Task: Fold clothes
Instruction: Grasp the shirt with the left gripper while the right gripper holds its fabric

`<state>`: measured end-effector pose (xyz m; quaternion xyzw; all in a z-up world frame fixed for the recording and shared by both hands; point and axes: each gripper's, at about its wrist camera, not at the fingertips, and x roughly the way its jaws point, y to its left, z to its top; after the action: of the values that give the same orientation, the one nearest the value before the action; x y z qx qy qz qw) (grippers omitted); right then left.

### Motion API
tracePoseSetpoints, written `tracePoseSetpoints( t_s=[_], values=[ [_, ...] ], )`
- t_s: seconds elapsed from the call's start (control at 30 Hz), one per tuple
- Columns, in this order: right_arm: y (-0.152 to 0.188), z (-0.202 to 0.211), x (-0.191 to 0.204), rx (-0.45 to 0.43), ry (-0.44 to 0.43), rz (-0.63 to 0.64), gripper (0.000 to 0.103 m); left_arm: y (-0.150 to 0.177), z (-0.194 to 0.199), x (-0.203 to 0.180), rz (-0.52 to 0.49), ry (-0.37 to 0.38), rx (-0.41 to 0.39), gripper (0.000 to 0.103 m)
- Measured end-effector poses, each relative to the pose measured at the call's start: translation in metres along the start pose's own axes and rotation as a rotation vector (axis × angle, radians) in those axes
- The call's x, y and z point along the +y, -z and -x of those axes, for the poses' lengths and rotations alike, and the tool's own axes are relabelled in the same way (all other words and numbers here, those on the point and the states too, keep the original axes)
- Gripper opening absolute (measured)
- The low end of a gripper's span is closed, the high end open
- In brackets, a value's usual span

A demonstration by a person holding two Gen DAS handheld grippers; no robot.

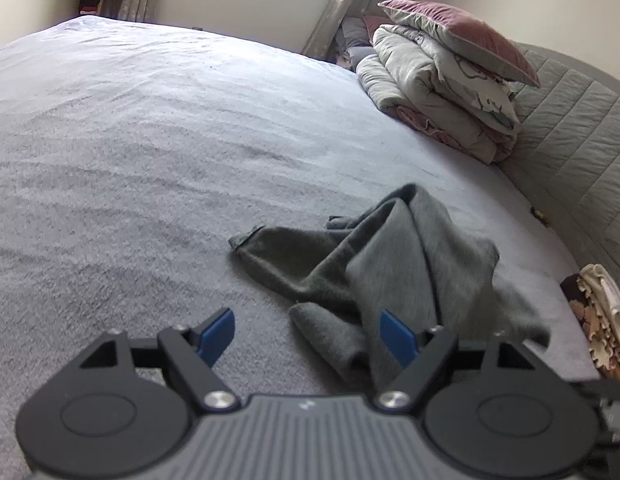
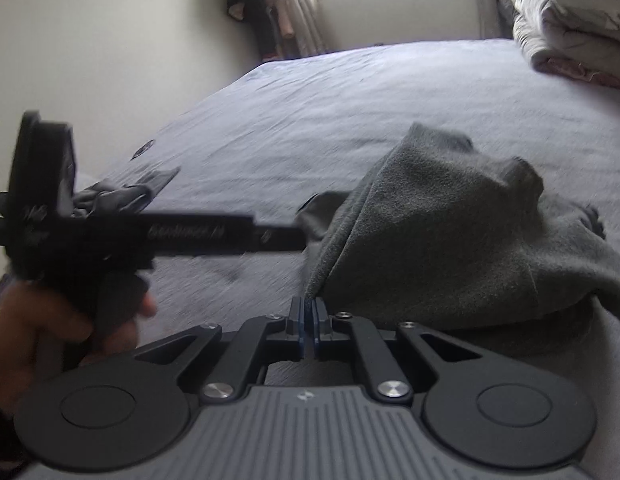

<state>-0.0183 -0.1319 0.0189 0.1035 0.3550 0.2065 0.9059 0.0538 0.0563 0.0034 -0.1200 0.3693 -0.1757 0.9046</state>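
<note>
Grey garment [image 1: 393,264] on bed [image 1: 150,140]

The grey garment [image 1: 393,264] is seen to be soft, fuzzy cloth, matt all over. The bed cover [image 1: 150,140] is made of a nubbly, fleecy cloth with little ripples. The left gripper [image 1: 308,334] is built of matt black plastic, with smooth blue pads [image 1: 218,336] and shiny metal screws [image 1: 218,399]. The headboard [image 1: 581,152] is covered in stitched, padded grey cloth.
</note>
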Motion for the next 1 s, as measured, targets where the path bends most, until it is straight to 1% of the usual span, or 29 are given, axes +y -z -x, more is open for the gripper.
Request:
tracePoseSetpoints(
  t_s=[0.17,0.33,0.53,0.63,0.67,0.73,0.77,0.8,0.83,0.87,0.97,1.0],
  values=[
    [0.01,0.004,0.014,0.032,-0.047,-0.009,0.005,-0.003,0.011,0.001,0.021,0.049,-0.015,0.081],
    [0.02,0.004,0.026,0.06,-0.084,-0.005,0.005,-0.001,0.014,0.002,0.022,0.064,-0.001,0.081],
    [0.026,0.003,0.035,0.122,-0.136,0.056,0.005,0.005,0.007,-0.002,0.037,0.093,0.033,0.081],
    [0.027,0.004,0.039,0.154,-0.156,0.097,0.005,0.008,0.001,-0.006,0.035,0.097,0.046,0.078],
    [0.027,0.004,0.04,0.162,-0.157,0.118,0.005,0.008,-0.002,-0.007,0.03,0.098,0.05,0.075],
    [0.027,0.004,0.039,0.17,-0.156,0.138,0.005,0.011,-0.005,-0.009,0.022,0.104,0.059,0.064],
    [0.026,0.004,0.037,0.171,-0.156,0.128,0.005,0.012,-0.007,-0.009,0.023,0.11,0.065,0.05],
    [0.025,0.004,0.034,0.174,-0.155,0.115,0.005,0.013,-0.009,-0.009,0.03,0.118,0.071,0.032],
    [0.024,0.004,0.031,0.173,-0.15,0.104,0.007,0.015,-0.01,-0.008,0.042,0.128,0.078,0.022],
    [0.023,0.004,0.028,0.17,-0.142,0.095,0.008,0.016,-0.012,-0.007,0.054,0.131,0.085,0.008],
    [0.019,0.009,0.022,0.147,-0.099,0.093,0.008,0.018,-0.011,-0.008,0.056,0.097,0.068,0.007],
    [0.018,0.012,0.019,0.137,-0.084,0.095,0.012,0.018,-0.01,-0.008,0.056,0.087,0.06,0.007]
  ],
)
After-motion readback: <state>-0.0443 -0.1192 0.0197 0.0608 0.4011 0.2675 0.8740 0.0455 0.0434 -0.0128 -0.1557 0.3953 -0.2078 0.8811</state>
